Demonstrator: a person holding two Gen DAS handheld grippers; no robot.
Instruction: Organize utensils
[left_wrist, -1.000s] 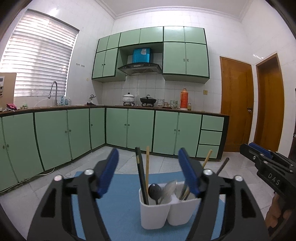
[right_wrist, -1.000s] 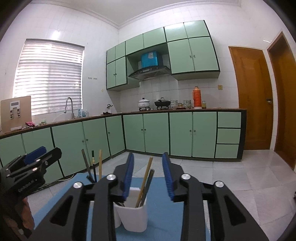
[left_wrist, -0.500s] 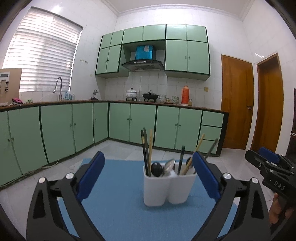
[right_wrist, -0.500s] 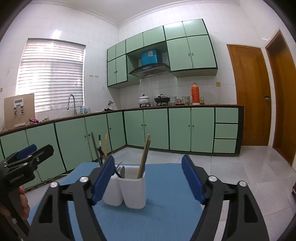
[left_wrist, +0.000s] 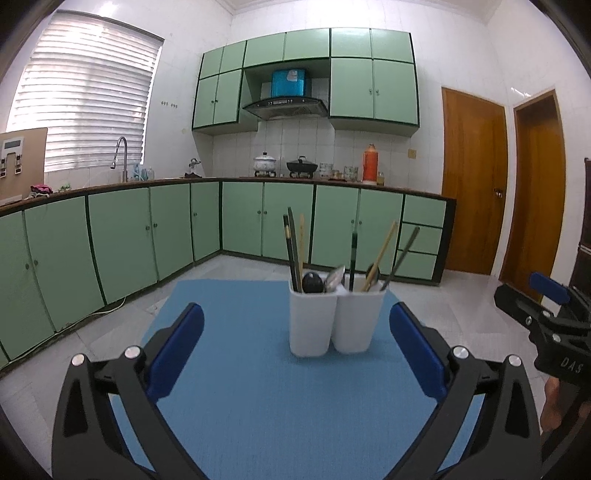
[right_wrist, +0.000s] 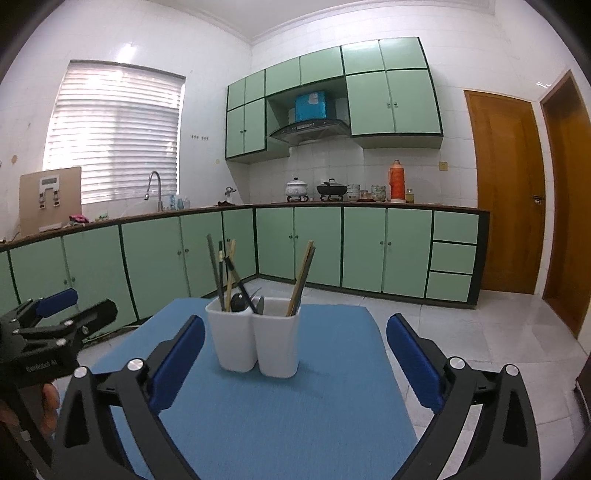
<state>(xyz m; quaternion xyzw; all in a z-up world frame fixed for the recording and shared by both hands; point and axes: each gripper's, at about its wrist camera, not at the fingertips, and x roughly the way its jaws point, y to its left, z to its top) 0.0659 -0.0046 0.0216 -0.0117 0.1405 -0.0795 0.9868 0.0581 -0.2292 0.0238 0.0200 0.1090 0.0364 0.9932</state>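
Standing mid-mat, two joined white holders (left_wrist: 334, 319) carry chopsticks (left_wrist: 292, 249) and spoons (left_wrist: 334, 277) on one blue mat (left_wrist: 258, 387). Green cabinets (left_wrist: 240, 221) behind. Left gripper (left_wrist: 295, 354) and right gripper (right_wrist: 295, 360) both gape wide, empty.

Utensils (left_wrist: 334, 258) upright in white twin holder (left_wrist: 334, 321)
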